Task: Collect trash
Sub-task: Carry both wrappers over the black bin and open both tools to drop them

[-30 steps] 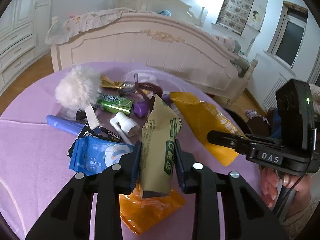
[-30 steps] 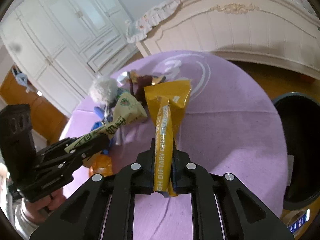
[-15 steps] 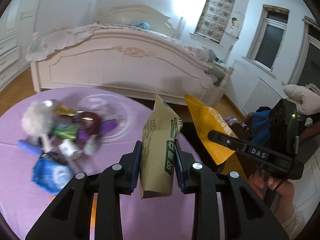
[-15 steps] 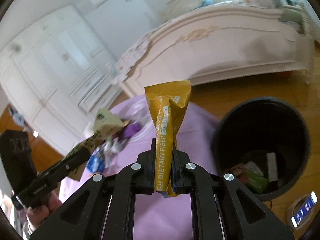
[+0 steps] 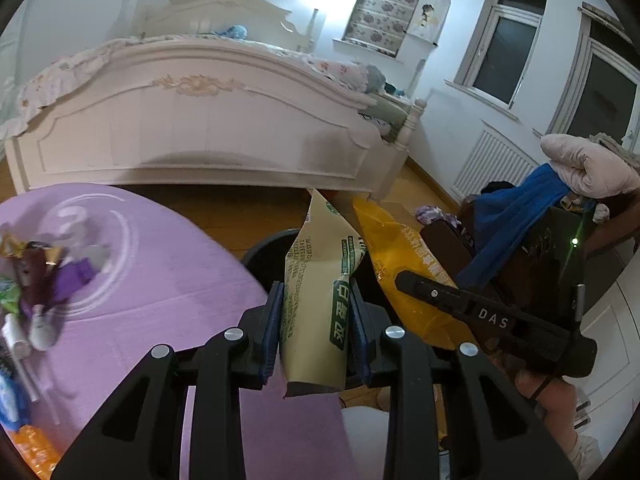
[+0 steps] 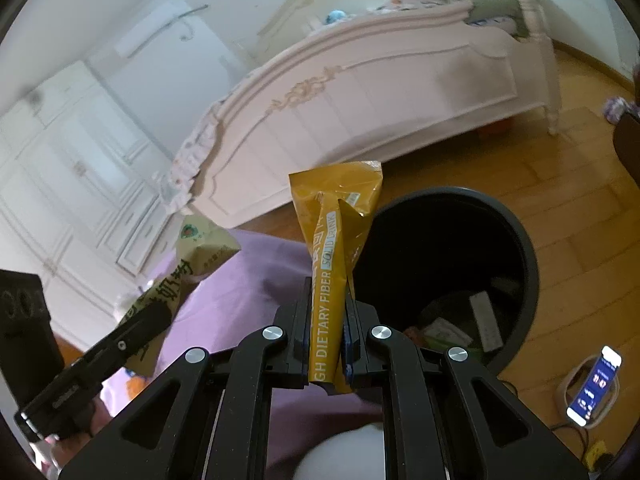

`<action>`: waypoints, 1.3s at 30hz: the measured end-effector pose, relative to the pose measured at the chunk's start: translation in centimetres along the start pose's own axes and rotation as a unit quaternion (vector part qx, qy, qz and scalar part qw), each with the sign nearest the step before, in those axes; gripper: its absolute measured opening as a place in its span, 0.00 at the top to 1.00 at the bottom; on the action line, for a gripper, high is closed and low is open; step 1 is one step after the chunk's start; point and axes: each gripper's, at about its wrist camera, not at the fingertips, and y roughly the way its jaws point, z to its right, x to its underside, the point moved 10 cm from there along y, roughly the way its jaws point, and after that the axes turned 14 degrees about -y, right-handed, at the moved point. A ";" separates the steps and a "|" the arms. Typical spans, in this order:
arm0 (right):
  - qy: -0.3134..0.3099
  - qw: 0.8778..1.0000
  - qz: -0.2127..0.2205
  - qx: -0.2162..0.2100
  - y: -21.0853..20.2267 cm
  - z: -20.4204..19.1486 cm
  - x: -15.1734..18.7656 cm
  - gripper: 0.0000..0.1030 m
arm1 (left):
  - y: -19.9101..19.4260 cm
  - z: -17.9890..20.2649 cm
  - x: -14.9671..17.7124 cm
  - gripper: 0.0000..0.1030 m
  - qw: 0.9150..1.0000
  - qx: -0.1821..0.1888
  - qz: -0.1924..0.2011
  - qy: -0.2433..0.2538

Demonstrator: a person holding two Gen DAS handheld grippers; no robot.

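Trash in two pieces is held up at the edge of the purple tabletop (image 5: 168,280): a beige pouch (image 5: 320,300) with green lettering, and a yellow pouch (image 6: 334,248) printed "DIETARY FIBER". The left tool (image 5: 316,336) is partly closed, its blue pads pressing on the beige pouch's lower half so that it stands upright between them. The right tool (image 6: 327,340) is clamped fully down on the folded yellow pouch, which fans out above the jaws. In the right wrist view the yellow pouch sits just left of the black bin (image 6: 516,240) on the wooden floor (image 6: 568,184) — a few wrappers lie in the bin's bottom. More litter (image 5: 36,280) lies blurred at the tabletop's far left in the left wrist view. A white bed (image 5: 192,128) stands behind, and a lit phone (image 6: 596,384) lies on the floor beside the bin.
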 end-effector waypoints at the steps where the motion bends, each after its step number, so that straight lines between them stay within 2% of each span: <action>1: 0.004 1.000 0.000 0.001 -0.1 0.4 0.1 0.88 | 0.4 0.2 0.1 0.70 1.000 0.001 -0.003 0.001; 19: 0.055 0.998 -0.013 0.004 1.8 4.7 2.0 0.88 | 5.0 2.2 1.1 0.70 0.999 -0.003 -0.045 0.017; 22: 0.065 0.998 -0.011 0.001 2.1 5.2 1.8 0.88 | 5.7 2.5 1.0 0.67 0.999 -0.009 -0.048 0.021; 23: 0.071 0.997 -0.012 0.000 2.2 5.4 1.8 0.80 | 5.9 2.5 0.9 0.65 0.999 -0.011 -0.049 0.022; 24: 0.077 0.997 -0.010 -0.001 2.3 5.7 1.6 0.59 | 6.1 2.6 0.8 0.60 0.998 -0.015 -0.050 0.022; 25: 0.084 0.996 -0.005 -0.001 2.2 6.0 1.6 0.47 | 6.2 2.6 0.7 0.55 0.998 -0.019 -0.049 0.022; 26: 0.096 0.995 0.007 -0.003 1.9 6.3 1.5 0.25 | 6.1 2.4 0.5 0.40 0.998 -0.023 -0.045 0.021; 27: 0.104 0.994 0.020 -0.008 1.5 6.4 1.2 0.19 | 6.0 2.4 0.4 0.30 0.999 -0.023 -0.041 0.020; 34: 0.103 0.995 0.014 -0.010 1.1 6.4 1.4 0.19 | 5.0 2.4 0.1 0.29 0.999 -0.021 -0.032 0.026; 39: 0.085 0.996 0.008 -0.015 1.1 4.8 1.2 0.19 | 3.0 1.5 -0.5 0.29 0.999 -0.025 -0.013 0.028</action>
